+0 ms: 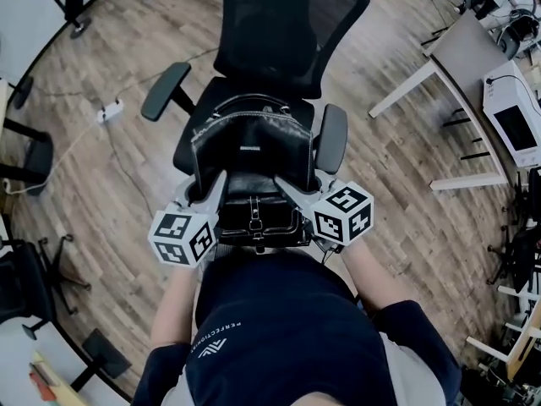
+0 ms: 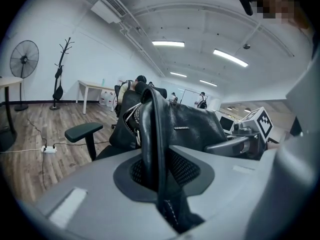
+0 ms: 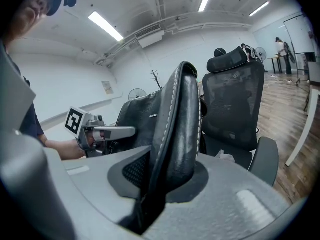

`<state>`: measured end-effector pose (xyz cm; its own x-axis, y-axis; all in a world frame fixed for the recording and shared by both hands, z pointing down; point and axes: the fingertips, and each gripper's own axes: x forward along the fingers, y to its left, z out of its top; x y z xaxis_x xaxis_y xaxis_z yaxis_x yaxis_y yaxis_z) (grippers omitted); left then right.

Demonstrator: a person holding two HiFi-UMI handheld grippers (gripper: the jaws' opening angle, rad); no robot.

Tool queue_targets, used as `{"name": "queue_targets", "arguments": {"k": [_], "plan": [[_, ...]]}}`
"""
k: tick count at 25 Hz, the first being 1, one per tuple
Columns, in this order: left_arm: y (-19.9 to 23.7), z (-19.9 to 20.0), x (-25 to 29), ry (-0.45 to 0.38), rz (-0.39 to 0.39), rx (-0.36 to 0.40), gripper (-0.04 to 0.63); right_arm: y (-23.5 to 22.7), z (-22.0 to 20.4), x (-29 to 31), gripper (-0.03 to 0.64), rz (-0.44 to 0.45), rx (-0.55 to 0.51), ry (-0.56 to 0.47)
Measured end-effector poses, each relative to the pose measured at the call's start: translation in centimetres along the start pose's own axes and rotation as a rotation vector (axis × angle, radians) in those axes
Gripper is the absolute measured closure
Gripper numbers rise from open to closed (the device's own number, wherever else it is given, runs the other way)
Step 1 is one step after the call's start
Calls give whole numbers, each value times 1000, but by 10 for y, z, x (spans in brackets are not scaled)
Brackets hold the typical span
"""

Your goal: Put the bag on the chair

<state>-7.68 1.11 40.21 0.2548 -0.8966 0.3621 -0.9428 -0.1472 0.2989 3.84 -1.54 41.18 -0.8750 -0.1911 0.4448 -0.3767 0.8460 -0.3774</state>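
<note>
Black bag (image 1: 249, 155) is held over the chair (image 1: 279, 24) seat, in front of the backrest and between the two armrests; can't tell whether its bottom touches the seat. Left gripper (image 1: 216, 184) is clamped on the bag's edge at the person's left and right gripper (image 1: 284, 186) on the opposite edge, each with black leather pinched between its jaws. The person stands at the chair's front edge, and both grippers point toward the backrest, angled slightly down.

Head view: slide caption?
Left tongs and right tongs grip a black bag by its sides at the office chair.
</note>
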Motion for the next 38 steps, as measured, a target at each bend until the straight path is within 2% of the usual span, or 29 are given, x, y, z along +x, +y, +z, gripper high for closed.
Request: {"name": "queue_targets", "arguments": {"k": [5,14,25,38], "plan": [[35,11,29,24,-30,4,509,-21,14,35,549,-53,37,-9],[95,41,103,132,-135,30,508,-75,45,94,544,-146,153,-30],[150,67,197,179,-235,57,507,-150,77,153,538,-253,194,-72],[190,52,289,233,-276,74,503,-231,68,201,528,-306,239,-90]]}}
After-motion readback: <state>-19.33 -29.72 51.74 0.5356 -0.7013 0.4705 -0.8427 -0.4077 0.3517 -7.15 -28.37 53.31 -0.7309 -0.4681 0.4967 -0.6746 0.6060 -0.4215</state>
